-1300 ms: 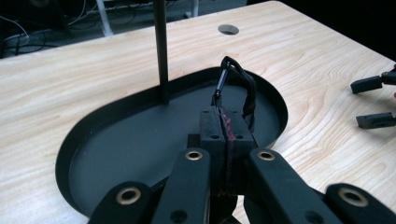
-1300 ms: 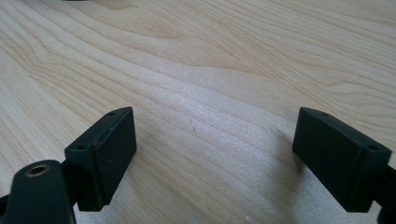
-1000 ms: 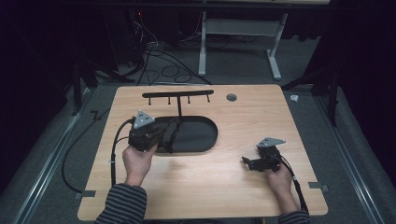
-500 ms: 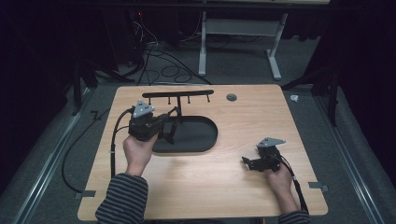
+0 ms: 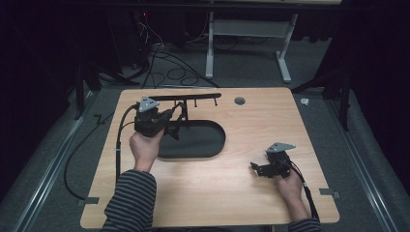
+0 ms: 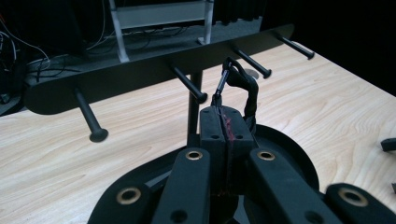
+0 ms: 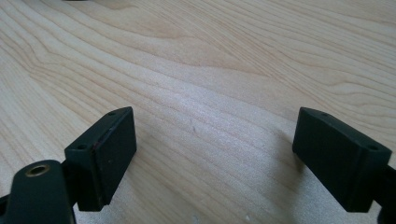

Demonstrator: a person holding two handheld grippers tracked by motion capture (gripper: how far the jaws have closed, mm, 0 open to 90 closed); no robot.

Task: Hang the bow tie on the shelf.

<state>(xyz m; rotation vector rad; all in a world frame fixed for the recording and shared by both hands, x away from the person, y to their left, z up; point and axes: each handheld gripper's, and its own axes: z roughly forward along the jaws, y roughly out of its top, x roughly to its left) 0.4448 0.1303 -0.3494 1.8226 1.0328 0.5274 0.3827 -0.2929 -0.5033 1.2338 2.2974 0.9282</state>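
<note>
A black rack stands at the back left of the wooden table (image 5: 270,130). It has a horizontal bar (image 5: 188,97) with several pegs (image 6: 189,85), a thin post and an oval base (image 5: 205,140). My left gripper (image 5: 175,117) hovers over the base just in front of the bar, shut on a small black strap loop (image 6: 246,91) with a metal clip. The loop sticks up past the closed pads, close to the middle pegs, and a dark red edge shows between them (image 6: 227,119). At the table's right, my right gripper (image 5: 257,168) rests low and open, with bare wood between its pads (image 7: 215,149).
A round grommet hole (image 5: 239,100) sits in the tabletop right of the bar. Cables (image 5: 164,67) and a white desk frame (image 5: 251,34) lie on the floor beyond the far edge. Dark floor surrounds the table.
My left gripper has moved away from me and a little up and to the right, from the base's left end toward the rack's bar. The right gripper has stayed put.
</note>
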